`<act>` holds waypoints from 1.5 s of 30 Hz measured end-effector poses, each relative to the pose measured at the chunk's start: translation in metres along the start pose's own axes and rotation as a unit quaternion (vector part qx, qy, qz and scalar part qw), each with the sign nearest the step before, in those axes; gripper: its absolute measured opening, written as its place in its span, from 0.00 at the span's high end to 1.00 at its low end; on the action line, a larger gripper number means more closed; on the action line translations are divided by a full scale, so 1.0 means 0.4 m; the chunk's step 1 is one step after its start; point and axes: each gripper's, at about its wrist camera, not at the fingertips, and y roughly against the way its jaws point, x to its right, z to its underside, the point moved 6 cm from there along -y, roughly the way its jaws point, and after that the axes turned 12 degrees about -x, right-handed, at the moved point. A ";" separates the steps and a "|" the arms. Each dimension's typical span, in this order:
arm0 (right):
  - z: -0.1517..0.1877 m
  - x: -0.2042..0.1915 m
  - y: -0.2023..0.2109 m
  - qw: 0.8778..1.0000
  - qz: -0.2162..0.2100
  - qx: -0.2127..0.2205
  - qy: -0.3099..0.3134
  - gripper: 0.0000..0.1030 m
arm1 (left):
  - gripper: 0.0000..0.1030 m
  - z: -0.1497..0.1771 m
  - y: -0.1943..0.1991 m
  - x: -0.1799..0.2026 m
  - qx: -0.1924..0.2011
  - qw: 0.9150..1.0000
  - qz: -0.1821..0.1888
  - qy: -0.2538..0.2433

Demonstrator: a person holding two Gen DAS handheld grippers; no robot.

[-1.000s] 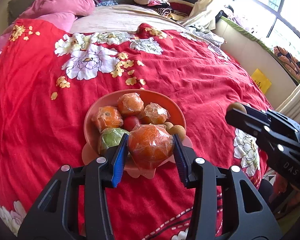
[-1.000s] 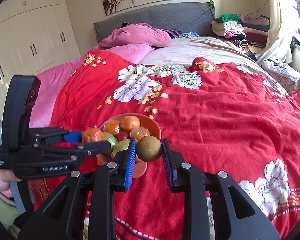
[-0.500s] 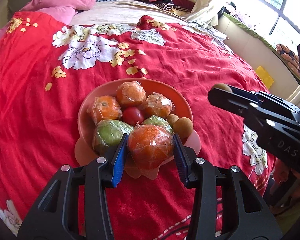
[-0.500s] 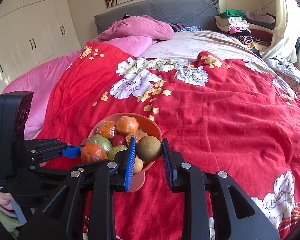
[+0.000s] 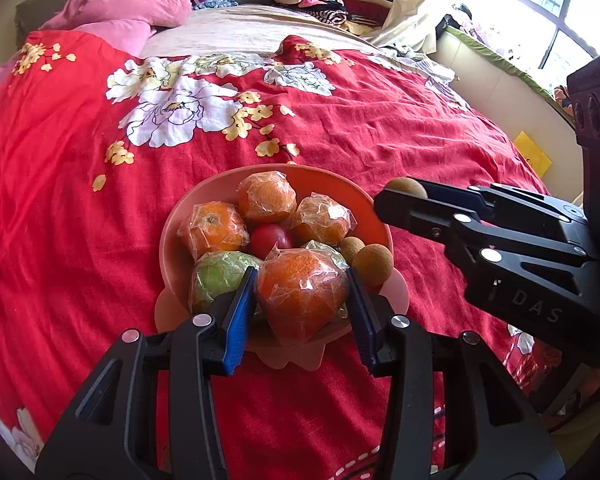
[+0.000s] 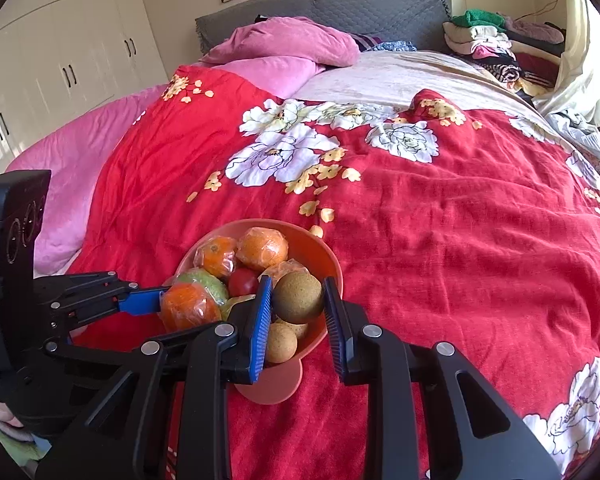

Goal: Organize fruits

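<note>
An orange bowl point(image 5: 324, 182) point(image 6: 320, 254) sits on the red floral bedspread, holding several wrapped oranges, a green fruit point(image 5: 216, 274), a red fruit point(image 5: 270, 238) and two brown round fruits point(image 5: 372, 264). My left gripper point(image 5: 302, 294) is shut on a plastic-wrapped orange point(image 5: 302, 290) point(image 6: 188, 306) at the bowl's near rim. My right gripper point(image 6: 298, 298) is shut on a brown round fruit point(image 6: 298, 298) point(image 5: 406, 188), held just above the bowl's right rim.
The red bedspread point(image 6: 460, 240) spreads widely beyond and right of the bowl. Pink pillows point(image 6: 284, 46) and a grey headboard point(image 6: 360, 4) lie at the far end. Folded clothes point(image 6: 488, 40) are stacked at the back right. White wardrobes point(image 6: 60, 52) stand on the left.
Both grippers have moved closer over the bowl with their fruits still held. The right gripper now reaches the bowl's right rim.
</note>
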 end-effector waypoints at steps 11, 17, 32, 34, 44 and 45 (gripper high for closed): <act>0.000 0.008 -0.035 1.000 -0.002 -0.016 -0.001 0.76 | 0.65 0.001 -0.001 0.000 -0.002 1.000 -0.001 -0.004; 0.007 0.022 -0.012 1.000 -0.008 -0.006 -0.017 0.63 | 0.65 0.001 0.000 0.002 -0.001 1.000 0.000 -0.003; 0.050 0.067 0.072 0.998 -0.002 0.019 -0.053 0.48 | 0.64 0.003 0.011 0.010 0.005 1.000 -0.001 -0.007; 0.053 0.068 0.080 0.998 -0.001 0.021 -0.054 0.47 | 0.64 0.001 0.018 0.010 0.008 1.000 0.001 -0.005; 0.062 0.051 0.109 0.998 -0.001 0.031 -0.048 0.44 | 0.54 0.031 0.080 -0.009 0.024 1.000 0.001 -0.004; 0.064 0.049 0.112 0.998 -0.001 0.031 -0.047 0.44 | 0.54 0.050 0.081 -0.008 0.018 1.000 0.005 -0.005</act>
